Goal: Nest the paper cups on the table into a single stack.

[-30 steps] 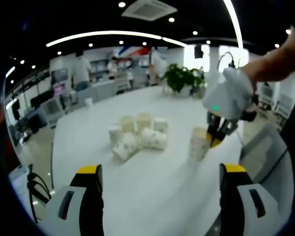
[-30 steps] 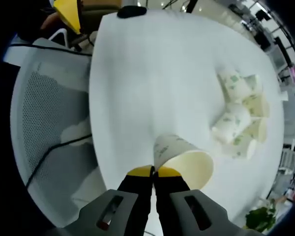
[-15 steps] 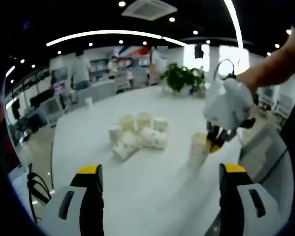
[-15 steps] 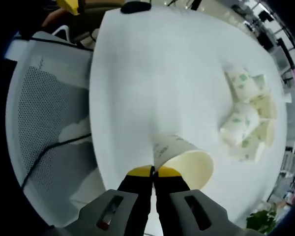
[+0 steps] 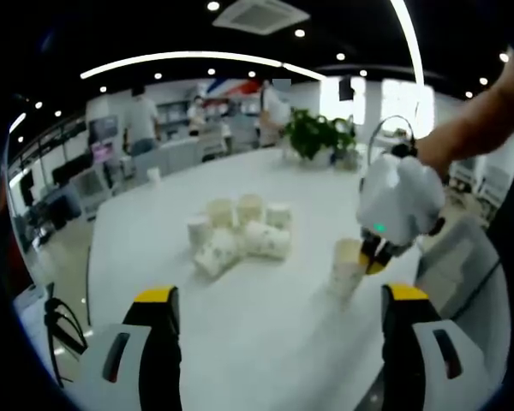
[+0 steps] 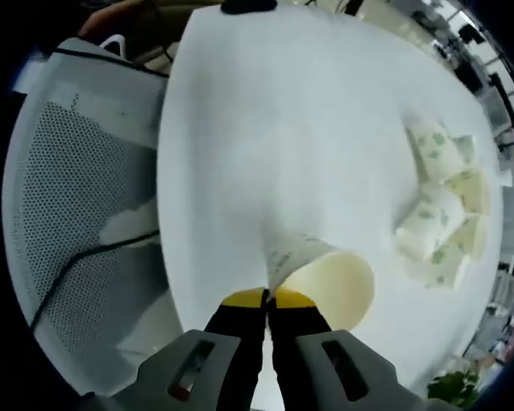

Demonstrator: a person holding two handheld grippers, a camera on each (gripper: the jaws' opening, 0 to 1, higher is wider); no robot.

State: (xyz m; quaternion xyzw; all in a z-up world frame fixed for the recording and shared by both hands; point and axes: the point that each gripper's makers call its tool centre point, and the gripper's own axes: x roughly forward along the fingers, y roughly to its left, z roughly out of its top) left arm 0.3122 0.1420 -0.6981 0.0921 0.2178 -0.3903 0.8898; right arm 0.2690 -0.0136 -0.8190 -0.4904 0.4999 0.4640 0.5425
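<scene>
Paper cup [image 6: 321, 278] pinched at its rim by right gripper [image 6: 268, 297], jaws together on the cup wall, mouth facing the camera, long axis pointing down toward white table [image 6: 265, 128]. Seen from left gripper view as paper cup [image 5: 346, 267] upright, base at or just above table near its right edge, right gripper [image 5: 375, 259] clamped on the rim from above. Cluster of paper cups [image 5: 238, 234] near table centre, some upright, some on their sides; same cluster [image 6: 441, 214] well apart from the held cup. Left gripper [image 5: 278, 295] spread wide, holding nothing, facing the cluster, so probably nearer for the next pick.
</scene>
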